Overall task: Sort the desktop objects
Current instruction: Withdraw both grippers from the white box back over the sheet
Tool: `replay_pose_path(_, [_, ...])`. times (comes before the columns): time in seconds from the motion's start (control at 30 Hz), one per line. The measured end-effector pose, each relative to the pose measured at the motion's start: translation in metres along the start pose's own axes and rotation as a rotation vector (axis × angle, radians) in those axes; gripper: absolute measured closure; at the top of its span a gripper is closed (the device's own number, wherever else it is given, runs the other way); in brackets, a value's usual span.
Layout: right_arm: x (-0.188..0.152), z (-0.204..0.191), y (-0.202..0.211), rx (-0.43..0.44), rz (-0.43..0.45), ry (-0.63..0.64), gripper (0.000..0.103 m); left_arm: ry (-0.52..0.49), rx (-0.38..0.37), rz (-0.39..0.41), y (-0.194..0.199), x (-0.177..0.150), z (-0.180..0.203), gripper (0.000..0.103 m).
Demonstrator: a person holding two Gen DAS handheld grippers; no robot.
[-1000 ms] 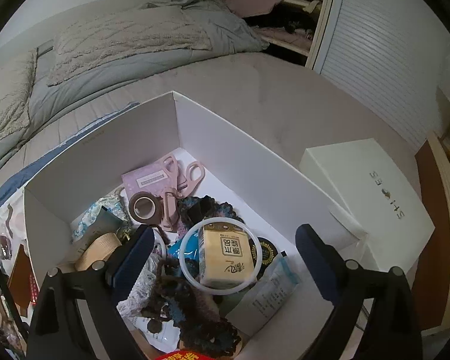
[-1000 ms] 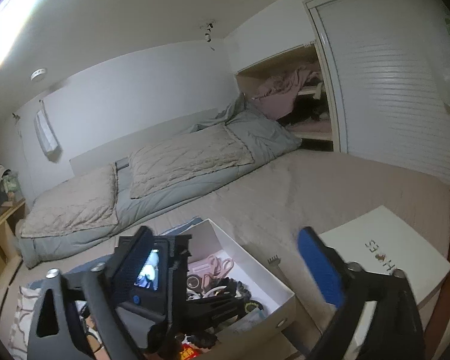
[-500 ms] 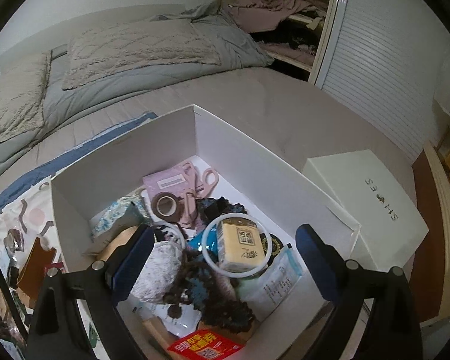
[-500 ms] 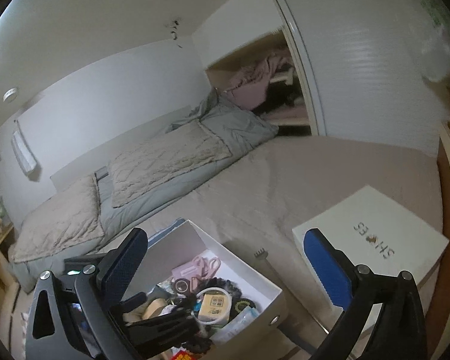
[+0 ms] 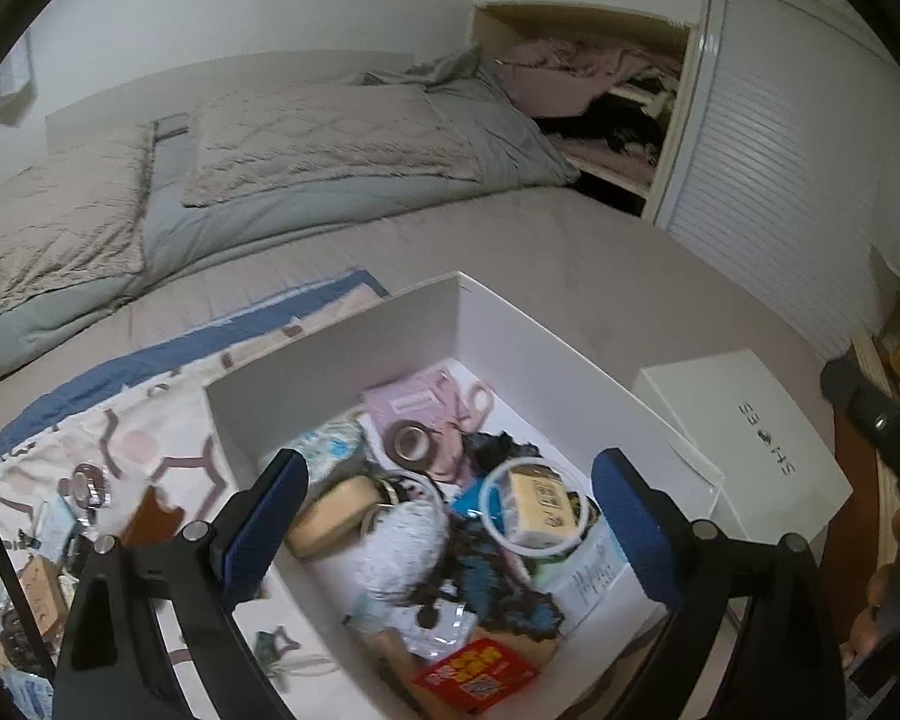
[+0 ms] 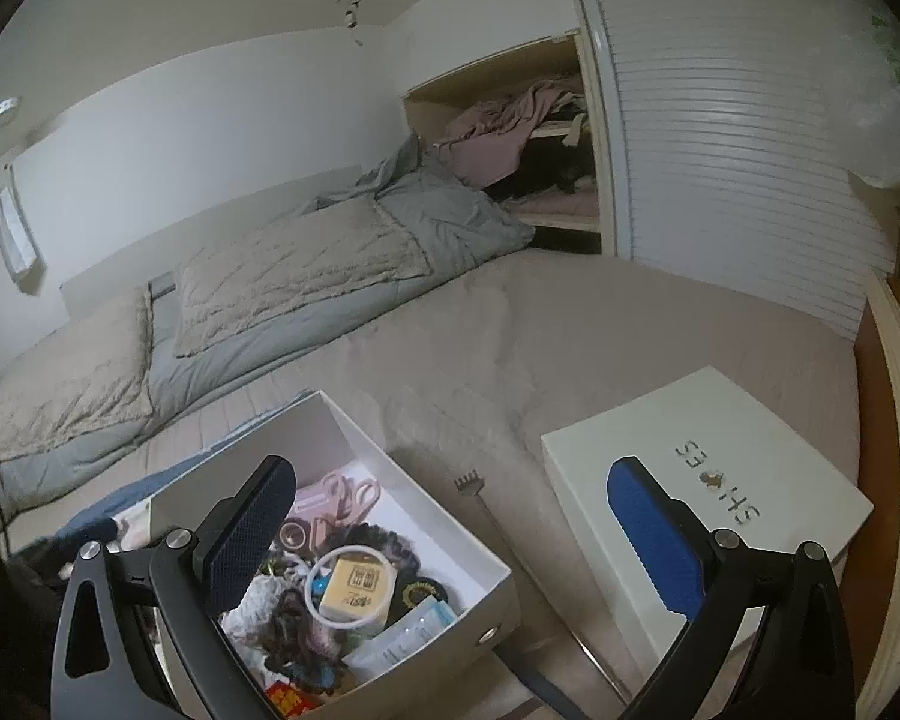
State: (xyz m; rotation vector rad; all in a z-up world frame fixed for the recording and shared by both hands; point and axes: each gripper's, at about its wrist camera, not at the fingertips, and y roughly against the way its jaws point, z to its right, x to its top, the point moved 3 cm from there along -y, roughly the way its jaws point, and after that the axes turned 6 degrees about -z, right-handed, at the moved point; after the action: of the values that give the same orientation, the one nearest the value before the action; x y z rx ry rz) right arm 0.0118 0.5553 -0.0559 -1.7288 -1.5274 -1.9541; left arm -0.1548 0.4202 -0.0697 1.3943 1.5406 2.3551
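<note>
The left gripper [image 5: 444, 516] and right gripper [image 6: 450, 522] were both held spread wide and empty, raised above the white box [image 5: 546, 354] on the bed, presumably so that the jumbled contents, among them the tissue pack [image 5: 540, 507], could be surveyed.

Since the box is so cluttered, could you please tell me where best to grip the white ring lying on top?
Probably the white ring at its left arc, coming straight down with the open left gripper. It lies flat on the pile in the white box, around a yellow packet filling its right half, so the left arc looks freest for one finger inside, one outside.
</note>
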Motion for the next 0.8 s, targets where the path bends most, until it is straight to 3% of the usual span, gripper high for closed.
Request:
replay_pose_path(0.3, [-0.003,-0.024,-0.001,0.030,-0.012,0.050,0.000,0.050,0.074,0.042,0.032,-0.002,-0.055,0.007])
replay_pose_path(0.8, [-0.021,-0.106,0.004,0.135,-0.050,0.217,0.000,0.161,0.236,0.091,0.100,-0.028,-0.159,0.007])
